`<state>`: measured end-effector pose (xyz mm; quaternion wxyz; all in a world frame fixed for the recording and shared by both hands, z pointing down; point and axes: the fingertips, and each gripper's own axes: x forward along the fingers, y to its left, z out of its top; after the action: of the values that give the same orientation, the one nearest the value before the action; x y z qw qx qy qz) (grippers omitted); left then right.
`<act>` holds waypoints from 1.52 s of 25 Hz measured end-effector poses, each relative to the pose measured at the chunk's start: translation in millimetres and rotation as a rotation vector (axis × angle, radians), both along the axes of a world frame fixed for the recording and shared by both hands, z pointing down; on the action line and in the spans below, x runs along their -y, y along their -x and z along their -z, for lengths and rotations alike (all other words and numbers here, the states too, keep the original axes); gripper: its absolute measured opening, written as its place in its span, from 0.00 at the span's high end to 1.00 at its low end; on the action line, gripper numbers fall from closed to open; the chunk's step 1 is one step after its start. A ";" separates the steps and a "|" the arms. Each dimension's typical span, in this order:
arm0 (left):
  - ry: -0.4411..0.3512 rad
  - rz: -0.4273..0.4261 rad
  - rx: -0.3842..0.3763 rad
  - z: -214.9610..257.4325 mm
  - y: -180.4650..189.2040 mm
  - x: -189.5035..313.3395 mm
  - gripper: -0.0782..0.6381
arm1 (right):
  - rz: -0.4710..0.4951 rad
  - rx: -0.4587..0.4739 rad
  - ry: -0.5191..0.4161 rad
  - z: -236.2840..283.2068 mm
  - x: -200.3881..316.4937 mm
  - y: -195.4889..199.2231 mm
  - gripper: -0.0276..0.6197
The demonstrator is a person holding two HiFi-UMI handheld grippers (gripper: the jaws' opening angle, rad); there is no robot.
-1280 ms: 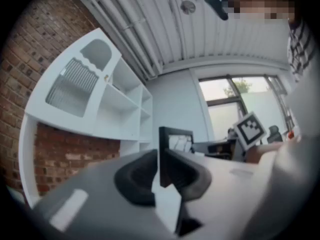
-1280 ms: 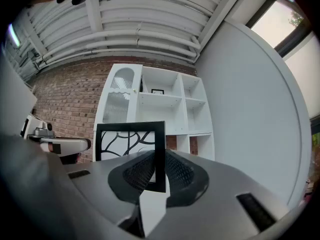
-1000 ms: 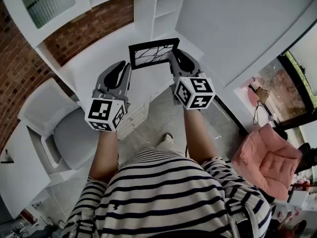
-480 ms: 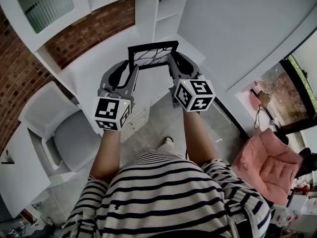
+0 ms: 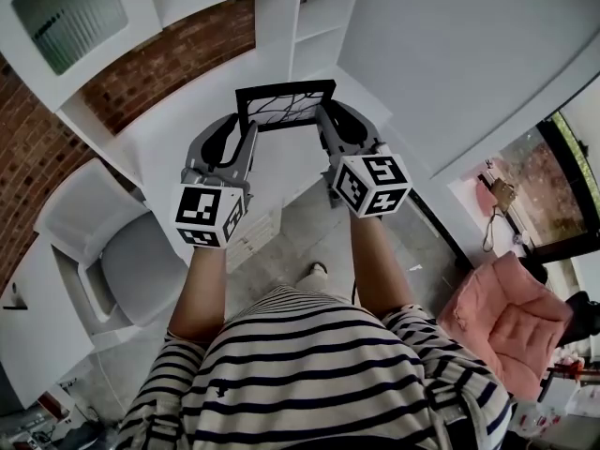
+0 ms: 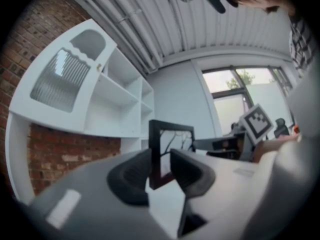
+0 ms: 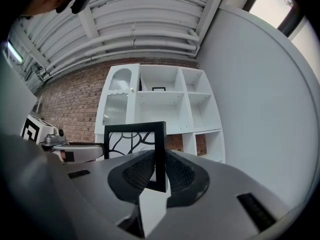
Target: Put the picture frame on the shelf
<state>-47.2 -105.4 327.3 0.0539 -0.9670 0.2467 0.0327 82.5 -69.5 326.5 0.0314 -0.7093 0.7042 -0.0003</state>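
A black picture frame (image 5: 286,108) with a black branch pattern on white stands upright between my two grippers, above the white desk (image 5: 178,129). My right gripper (image 5: 334,116) is shut on the frame's right edge, and in the right gripper view the pads pinch that edge (image 7: 160,154). My left gripper (image 5: 246,126) has just been opening its jaws. The frame's left edge (image 6: 155,154) sits between them with a gap on the inner side. The white shelf unit (image 5: 314,17) rises behind the frame.
A brick wall (image 5: 178,54) backs the desk, with a ribbed-glass cabinet door (image 5: 70,7) up left. A grey chair (image 5: 112,242) stands left of the person, white drawers (image 5: 253,232) under the desk, and a pink armchair (image 5: 506,307) to the right.
The left gripper moved in from beside the frame and its jaws spread around the frame's left edge. Both grippers and the frame shifted slightly towards the shelf.
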 end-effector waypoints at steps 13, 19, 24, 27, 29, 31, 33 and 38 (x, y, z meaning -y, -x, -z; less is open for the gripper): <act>0.006 0.086 -0.041 23.2 -48.6 26.8 0.74 | 0.088 -0.089 -0.009 30.4 32.2 -48.2 0.86; 0.024 0.139 -0.050 29.9 -74.7 42.4 0.74 | 0.149 -0.116 -0.020 49.8 52.3 -73.2 0.86; 0.029 0.178 -0.066 36.7 -92.2 48.7 0.74 | 0.204 -0.133 -0.036 62.9 64.0 -88.6 0.86; 0.024 0.211 -0.076 42.2 -95.0 53.0 0.74 | 0.236 -0.139 -0.042 66.9 71.3 -90.9 0.86; 0.015 0.227 -0.074 46.9 -96.3 59.3 0.74 | 0.249 -0.141 -0.053 71.0 79.0 -92.2 0.86; 0.010 0.239 -0.077 51.0 -96.7 66.4 0.74 | 0.259 -0.145 -0.064 75.9 88.6 -92.5 0.86; 0.014 0.250 -0.090 52.7 -96.3 74.4 0.74 | 0.270 -0.155 -0.065 78.5 98.9 -92.3 0.86; 0.014 0.267 -0.096 57.0 -91.5 103.9 0.74 | 0.291 -0.159 -0.072 86.2 134.0 -87.4 0.86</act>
<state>44.3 -209.2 270.3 0.0392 -0.9234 0.3755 0.0697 169.9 -203.5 240.3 0.0005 -0.5960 0.7994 0.0765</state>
